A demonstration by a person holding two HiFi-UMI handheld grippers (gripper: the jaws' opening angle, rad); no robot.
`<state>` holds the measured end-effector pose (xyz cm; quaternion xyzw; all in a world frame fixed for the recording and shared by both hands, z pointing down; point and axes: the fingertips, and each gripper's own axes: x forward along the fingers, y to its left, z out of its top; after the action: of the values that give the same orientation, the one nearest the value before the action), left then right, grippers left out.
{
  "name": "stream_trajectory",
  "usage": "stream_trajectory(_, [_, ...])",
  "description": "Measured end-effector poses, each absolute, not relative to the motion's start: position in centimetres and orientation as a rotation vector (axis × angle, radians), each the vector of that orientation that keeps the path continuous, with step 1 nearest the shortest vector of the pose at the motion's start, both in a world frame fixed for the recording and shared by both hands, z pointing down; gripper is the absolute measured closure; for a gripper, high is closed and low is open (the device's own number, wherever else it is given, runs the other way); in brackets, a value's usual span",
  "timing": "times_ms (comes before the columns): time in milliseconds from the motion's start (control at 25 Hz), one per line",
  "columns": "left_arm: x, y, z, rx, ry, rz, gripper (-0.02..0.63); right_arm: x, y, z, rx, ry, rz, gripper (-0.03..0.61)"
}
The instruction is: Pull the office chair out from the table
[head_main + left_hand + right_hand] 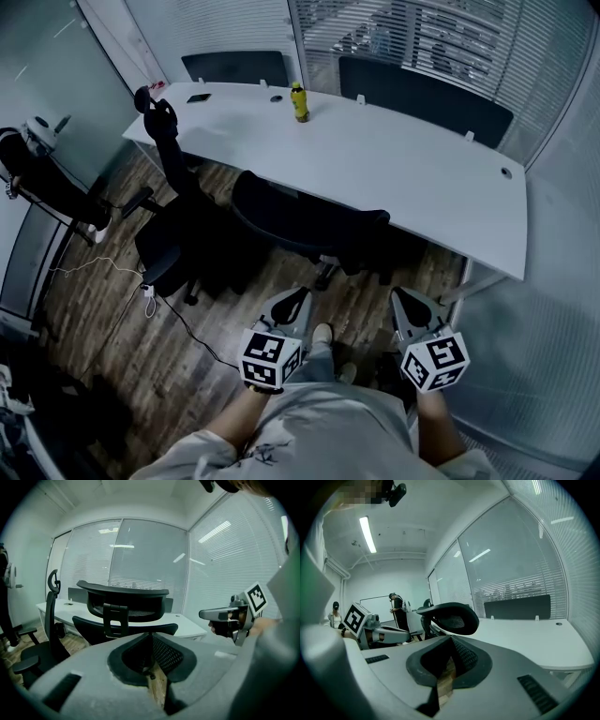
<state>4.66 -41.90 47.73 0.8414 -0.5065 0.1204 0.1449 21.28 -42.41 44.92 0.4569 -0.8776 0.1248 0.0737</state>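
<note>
Noted office chair [300,220] pushed in at the near long edge of the white surface [412,164], backrest facing the head camera. Logged a second chair [169,202] with a headrest just to its left, by the surface's corner. Saw a yellow bottle [299,101] upright near the far edge of the surface. Recorded left gripper [292,302] and right gripper [408,302] side by side above the wood floor [103,309], near the office chair but apart from it, both pointing toward its backrest. Read left gripper as fully closed: jaws together, nothing held. Read right gripper likewise: jaws pressed together, empty. Spotted a person [47,183] in dark clothing at far left, well apart from the surface.
</note>
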Motion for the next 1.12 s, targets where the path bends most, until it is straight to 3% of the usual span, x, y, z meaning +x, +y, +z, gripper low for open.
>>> stream_trajectory(120, [4.3, -42.6, 47.6, 2.433, -1.447, 0.344, 0.561, 20.7, -43.3, 44.4, 1.364, -2.647, 0.350, 0.571])
stream_trajectory(440, [1.4, -45.8, 48.0, 2.374, -1.525, 0.335, 0.409, 19.4, -46.3, 43.7, 1.346, -2.668, 0.312, 0.566])
stream_trajectory(640, [0.6, -48.1, 48.4, 2.338, -1.562, 0.327, 0.317, 19.8, -48.7, 44.3, 1.361, -2.626, 0.323, 0.513])
stream_trajectory(1120, [0.2, -51.8, 49.2, 2.339, -1.559, 0.363, 0.275, 20.5, -53.1, 45.0, 1.360, -2.552, 0.252, 0.428])
